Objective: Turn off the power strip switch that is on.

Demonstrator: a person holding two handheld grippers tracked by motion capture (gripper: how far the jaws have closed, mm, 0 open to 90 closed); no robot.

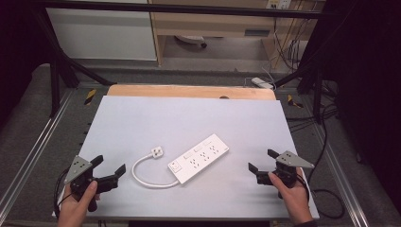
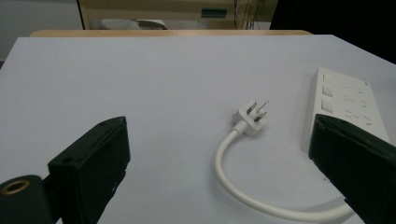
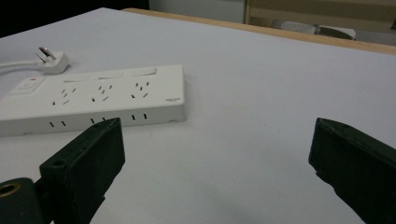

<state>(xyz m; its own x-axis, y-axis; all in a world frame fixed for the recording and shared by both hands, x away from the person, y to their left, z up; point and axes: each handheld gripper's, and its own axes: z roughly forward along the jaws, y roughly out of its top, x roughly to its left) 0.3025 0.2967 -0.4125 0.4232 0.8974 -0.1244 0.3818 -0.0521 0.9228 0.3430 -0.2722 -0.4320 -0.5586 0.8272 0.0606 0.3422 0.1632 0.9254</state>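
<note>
A white power strip (image 1: 199,158) lay slantwise near the middle of the pale table (image 1: 142,118), its short cord (image 1: 142,177) looping round to a plug (image 1: 157,152) resting just beside it. The strip looked light, rigid and smooth-sided, likely best pinched across its narrow width; the cord seemed stiff yet bendable, and the plug's body offered the surer hold, clear of its bare prongs. The left gripper (image 1: 109,170) and right gripper (image 1: 261,161) hovered low at the table's near corners, angled inward, both with jaws spread wide and holding nothing.
</note>
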